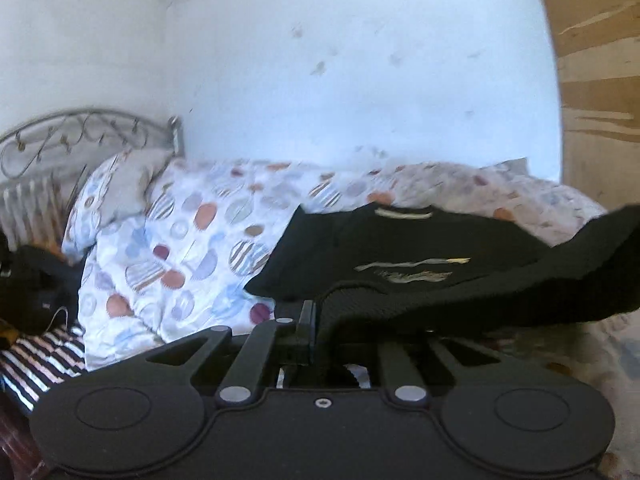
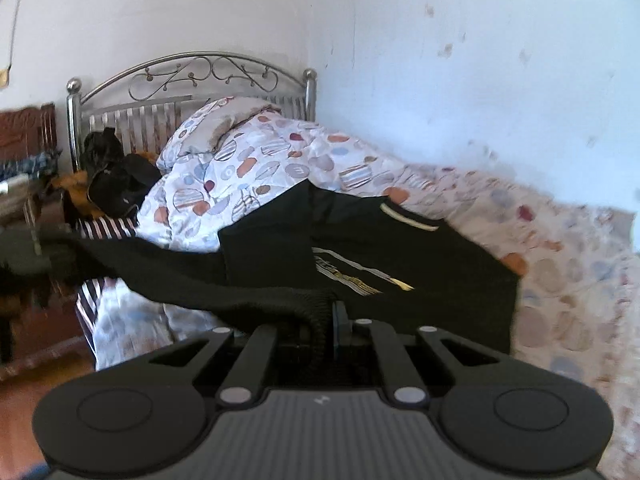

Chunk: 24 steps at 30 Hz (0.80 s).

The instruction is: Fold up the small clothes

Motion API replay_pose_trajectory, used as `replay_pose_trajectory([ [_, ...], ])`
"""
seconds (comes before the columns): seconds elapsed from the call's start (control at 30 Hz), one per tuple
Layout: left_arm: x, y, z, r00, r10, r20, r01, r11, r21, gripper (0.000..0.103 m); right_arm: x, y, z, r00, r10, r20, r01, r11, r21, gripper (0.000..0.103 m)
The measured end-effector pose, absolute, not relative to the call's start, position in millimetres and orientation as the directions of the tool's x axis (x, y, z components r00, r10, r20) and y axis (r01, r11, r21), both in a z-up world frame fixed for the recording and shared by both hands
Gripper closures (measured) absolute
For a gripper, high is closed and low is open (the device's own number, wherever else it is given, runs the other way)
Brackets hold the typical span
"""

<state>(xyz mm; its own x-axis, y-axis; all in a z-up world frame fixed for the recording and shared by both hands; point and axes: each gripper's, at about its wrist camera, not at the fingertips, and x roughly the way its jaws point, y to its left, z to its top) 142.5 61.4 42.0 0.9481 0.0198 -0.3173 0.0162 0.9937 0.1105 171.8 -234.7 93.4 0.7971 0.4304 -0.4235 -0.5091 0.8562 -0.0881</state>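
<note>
- Your left gripper [image 1: 311, 322] has its jaws clamped on the ribbed hem of the black garment [image 1: 400, 248], with the cloth bunched right between the pads.
- Your right gripper [image 2: 334, 320] is doing the same thing at the other end, jaws pinched tight on that same knit edge.
- The hem runs stretched between your two hands. In the left wrist view it sweeps off to the right edge, in the right wrist view it trails off to the left.
- The rest of the garment lies spread on the bed, on top of the spotted duvet [image 1: 192, 240]. It's a black top with a pale stripe near the collar and a light printed logo [image 2: 360, 276] on the front.
- The far part of the garment rests flat on the duvet, while the near edge is lifted clear of it in your jaws.
- A pillow [image 2: 224, 120] in matching fabric leans against the metal headboard [image 2: 192, 76], well apart from the garment.
- There's a heap of dark stuff [image 2: 116, 176] by the headboard and a striped sheet [image 1: 36, 360] poking out under the duvet.
- Both views are a bit blurry, so I can't read the print.
</note>
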Motion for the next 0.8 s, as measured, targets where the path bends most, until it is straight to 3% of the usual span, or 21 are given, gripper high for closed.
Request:
replay_pose_trajectory([
  [0.3,51.1,34.0,27.8,0.929,-0.048,-0.368,0.075,0.995,0.06,0.097,42.8,-252.3,69.8,0.859,0.343,-0.379,-0.437,0.877,-0.198,0.096],
  [0.43,-3.9,27.9,32.5,0.926,-0.072,-0.371,0.109,0.991,0.08,0.097,-10.5,-260.4,77.1,0.843,0.342,-0.414,-0.447,0.874,-0.188,0.096],
  [0.57,-50.8,31.1,47.5,0.909,-0.151,-0.389,0.156,0.988,-0.019,0.097,-57.9,-266.8,95.9,0.817,0.371,-0.441,-0.472,0.87,-0.142,0.096],
  [0.8,-64.4,33.0,57.8,0.888,-0.16,-0.432,0.166,0.986,-0.026,0.097,-69.2,-269.6,109.7,0.792,0.373,-0.483,-0.499,0.851,-0.161,0.096],
])
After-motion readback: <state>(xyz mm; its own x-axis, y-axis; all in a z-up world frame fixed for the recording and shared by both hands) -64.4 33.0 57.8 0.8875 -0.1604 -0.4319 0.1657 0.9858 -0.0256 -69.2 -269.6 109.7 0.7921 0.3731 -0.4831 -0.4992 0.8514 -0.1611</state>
